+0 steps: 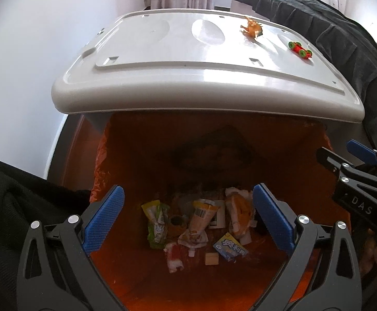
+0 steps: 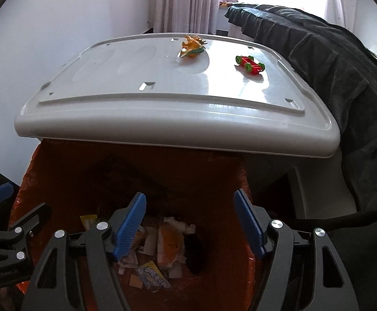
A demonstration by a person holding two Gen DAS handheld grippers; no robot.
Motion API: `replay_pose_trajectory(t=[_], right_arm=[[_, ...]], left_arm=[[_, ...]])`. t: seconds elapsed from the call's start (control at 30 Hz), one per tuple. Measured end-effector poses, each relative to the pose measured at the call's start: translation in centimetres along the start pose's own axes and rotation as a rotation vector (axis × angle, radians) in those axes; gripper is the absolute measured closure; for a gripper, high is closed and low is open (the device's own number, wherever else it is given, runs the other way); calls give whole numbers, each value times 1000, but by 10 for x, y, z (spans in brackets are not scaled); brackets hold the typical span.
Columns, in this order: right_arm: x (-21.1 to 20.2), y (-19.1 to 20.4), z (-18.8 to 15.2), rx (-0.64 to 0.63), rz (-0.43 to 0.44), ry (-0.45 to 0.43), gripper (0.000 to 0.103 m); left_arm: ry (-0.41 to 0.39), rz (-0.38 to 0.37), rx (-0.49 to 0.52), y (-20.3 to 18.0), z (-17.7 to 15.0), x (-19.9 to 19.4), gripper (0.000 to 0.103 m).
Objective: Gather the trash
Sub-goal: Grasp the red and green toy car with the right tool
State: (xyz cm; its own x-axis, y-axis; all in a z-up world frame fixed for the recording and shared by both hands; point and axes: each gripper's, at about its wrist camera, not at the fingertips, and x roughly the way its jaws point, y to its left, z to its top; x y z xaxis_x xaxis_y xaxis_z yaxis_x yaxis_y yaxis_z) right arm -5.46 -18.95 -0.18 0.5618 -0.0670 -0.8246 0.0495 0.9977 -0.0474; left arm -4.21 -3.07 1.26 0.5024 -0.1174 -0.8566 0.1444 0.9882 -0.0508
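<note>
In the left wrist view, a dark sleeve (image 1: 14, 207) is filling the nine o'clock edge. The left claw (image 1: 188, 220) is hanging over the mouth of an orange-lined bin (image 1: 141, 150), its blue pads (image 1: 105, 217) spread wide with nothing between them. Between the pads, down on the bin's floor, the trash is lying in a loose pile: a green-and-yellow packet (image 1: 156, 224) at the nine o'clock side, an orange-and-white wrapper (image 1: 199, 220) in the middle, a crumpled orange-and-white wrapper (image 1: 237, 212) towards two o'clock, and a small blue packet (image 1: 230, 250) with a pale square scrap (image 1: 211, 258) at five o'clock. Above the bin, at twelve o'clock, a white plastic counter (image 1: 162, 77) is carrying an orange toy animal (image 1: 250, 27) and, to its four o'clock side, a red toy car (image 1: 300, 49) with green wheels. Dark cloth (image 1: 344, 51) is draping along the two o'clock edge, and the other claw's black frame is poking in at three o'clock.

In the right wrist view, the left claw's frame is showing at eight o'clock. The right claw (image 2: 189, 224) is also hanging over the bin (image 2: 214, 181), its pads (image 2: 130, 226) parted and holding nothing, the same trash lying below them. The blue packet (image 2: 152, 274) is sitting at six o'clock, the crumpled wrapper (image 2: 170, 243) just above it
</note>
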Motion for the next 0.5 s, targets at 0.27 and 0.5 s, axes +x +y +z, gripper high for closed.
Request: replay_pose_trajectory(t=[0.27,0.5], right_arm=[[11,-42,87,3,119,-25,33],[92,-99,199,-32,49,17,42]], left_arm=[[-34,-27,-10,0,3,-4,7],[-102,-14,50,-12,4,-7,7]])
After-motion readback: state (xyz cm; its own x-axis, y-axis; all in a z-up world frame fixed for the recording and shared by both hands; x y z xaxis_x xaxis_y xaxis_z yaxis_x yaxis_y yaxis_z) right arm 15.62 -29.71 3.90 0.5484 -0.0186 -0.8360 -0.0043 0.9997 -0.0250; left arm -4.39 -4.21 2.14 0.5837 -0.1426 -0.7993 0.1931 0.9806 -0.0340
